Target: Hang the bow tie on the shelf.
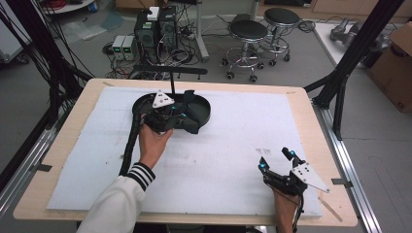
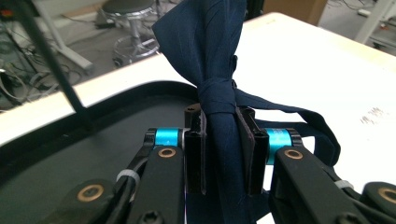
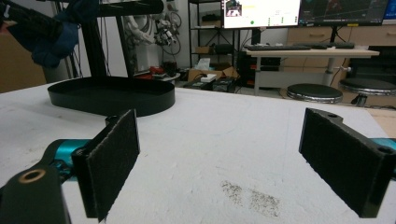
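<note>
Over the black tray (image 1: 204, 109), left tongs (image 2: 225, 140) clench a navy bow tie (image 2: 205, 42); right tongs (image 3: 224, 154) gape.

Wooden desk (image 1: 68, 160), centre of frame, covered by a white sheet (image 1: 233, 145); black oval tray (image 1: 201, 114) rests on sheet, upper left.

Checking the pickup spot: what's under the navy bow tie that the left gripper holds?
Under the bow tie lies the black oval tray and, at one side, the white table cover. The jaws and the fabric hide the tray floor directly below.
</note>
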Available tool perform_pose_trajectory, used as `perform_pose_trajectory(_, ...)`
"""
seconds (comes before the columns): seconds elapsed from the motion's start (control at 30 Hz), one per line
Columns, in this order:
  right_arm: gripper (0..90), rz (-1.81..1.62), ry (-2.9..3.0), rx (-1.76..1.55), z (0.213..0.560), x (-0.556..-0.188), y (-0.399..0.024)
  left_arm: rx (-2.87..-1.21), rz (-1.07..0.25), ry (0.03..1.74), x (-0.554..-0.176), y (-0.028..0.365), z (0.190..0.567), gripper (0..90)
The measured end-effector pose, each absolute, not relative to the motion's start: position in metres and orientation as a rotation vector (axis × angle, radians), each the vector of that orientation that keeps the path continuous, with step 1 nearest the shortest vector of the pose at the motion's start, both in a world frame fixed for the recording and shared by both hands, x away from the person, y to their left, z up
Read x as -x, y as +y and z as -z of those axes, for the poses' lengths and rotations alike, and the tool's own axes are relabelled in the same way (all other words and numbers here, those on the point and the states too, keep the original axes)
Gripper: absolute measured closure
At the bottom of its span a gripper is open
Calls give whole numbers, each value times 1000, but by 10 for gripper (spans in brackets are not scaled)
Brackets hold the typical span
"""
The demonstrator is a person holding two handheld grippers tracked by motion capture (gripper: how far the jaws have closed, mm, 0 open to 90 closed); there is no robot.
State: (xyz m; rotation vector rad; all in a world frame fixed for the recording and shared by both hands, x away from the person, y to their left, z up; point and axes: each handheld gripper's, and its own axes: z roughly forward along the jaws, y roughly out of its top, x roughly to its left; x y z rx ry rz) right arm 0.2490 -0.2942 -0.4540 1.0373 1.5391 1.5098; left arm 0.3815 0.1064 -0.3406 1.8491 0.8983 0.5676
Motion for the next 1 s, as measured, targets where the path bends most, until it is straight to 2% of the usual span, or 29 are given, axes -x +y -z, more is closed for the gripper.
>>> perform_pose_trajectory(0.53, 113, -1508, 1540, -1046, 454, -250, -294, -1710, -650, 930, -385, 139, 311, 753)
perform_pose_trajectory(1.0, 113, -1507, 1541, -1042, 454, -250, -294, -1626, -670, 974, -399, 164, 291, 755)
